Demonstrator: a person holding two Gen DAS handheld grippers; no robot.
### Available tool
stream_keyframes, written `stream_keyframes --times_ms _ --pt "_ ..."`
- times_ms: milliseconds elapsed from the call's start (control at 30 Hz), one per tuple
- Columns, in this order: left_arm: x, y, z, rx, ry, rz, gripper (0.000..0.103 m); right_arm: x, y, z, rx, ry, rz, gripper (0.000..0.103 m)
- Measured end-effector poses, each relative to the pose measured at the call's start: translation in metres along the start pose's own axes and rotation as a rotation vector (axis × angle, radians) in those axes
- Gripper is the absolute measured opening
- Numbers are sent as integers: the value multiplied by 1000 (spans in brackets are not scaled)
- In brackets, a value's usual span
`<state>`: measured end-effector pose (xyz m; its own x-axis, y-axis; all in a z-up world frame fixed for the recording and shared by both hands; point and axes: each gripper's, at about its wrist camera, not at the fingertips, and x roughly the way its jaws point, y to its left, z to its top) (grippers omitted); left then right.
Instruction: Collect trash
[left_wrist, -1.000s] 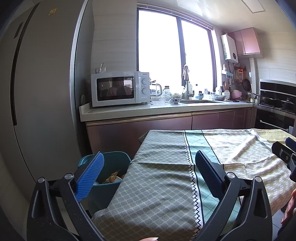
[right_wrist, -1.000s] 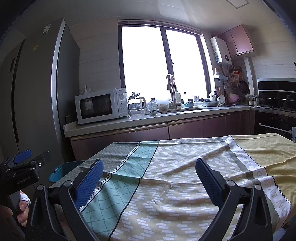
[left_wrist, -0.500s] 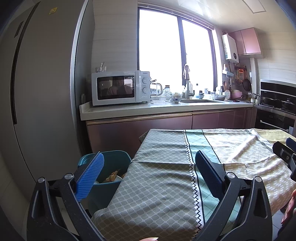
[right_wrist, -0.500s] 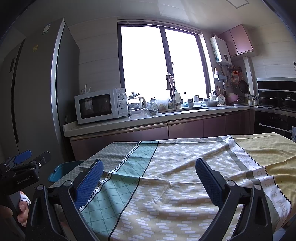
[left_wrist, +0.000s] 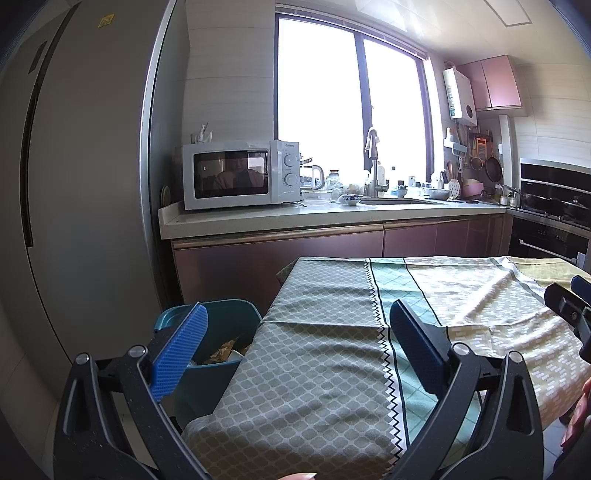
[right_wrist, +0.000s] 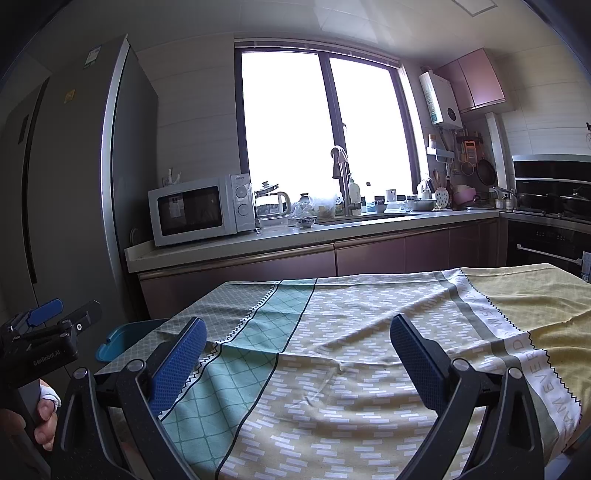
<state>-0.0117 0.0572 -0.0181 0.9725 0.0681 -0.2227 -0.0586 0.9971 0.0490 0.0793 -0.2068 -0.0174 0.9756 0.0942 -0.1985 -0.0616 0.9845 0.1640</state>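
Left gripper (left_wrist: 295, 347): wide, empty, over the cloth (left_wrist: 317, 354)
Right gripper (right_wrist: 297, 354): wide, empty
Bin (left_wrist: 225, 321): beside the cloth, trash (left_wrist: 225, 350) inside

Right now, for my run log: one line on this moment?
left gripper: open | right gripper: open | tablecloth: no trash visible | bin: holds trash

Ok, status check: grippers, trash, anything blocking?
Left gripper open, empty. Right gripper open, empty. Teal bin beside table, scraps inside; no trash visible on tablecloth. Nothing blocking.
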Motion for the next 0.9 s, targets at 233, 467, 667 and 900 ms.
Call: stream_keyframes --times_ms 233,467,667,900 --pt "1 -3 -2 -2 4 -2 97 -1 -1 -2 0 5 0 96" --pt "7 -4 -5 -7 17 -5 97 3 -1 -2 4 12 0 96" --pt "11 -4 -6 -10 28 -5 97 4 -2 -2 4 14 -1 96" --pt "16 -7 -7 -12 41 -11 97 8 -3 -3 6 19 -2 96"
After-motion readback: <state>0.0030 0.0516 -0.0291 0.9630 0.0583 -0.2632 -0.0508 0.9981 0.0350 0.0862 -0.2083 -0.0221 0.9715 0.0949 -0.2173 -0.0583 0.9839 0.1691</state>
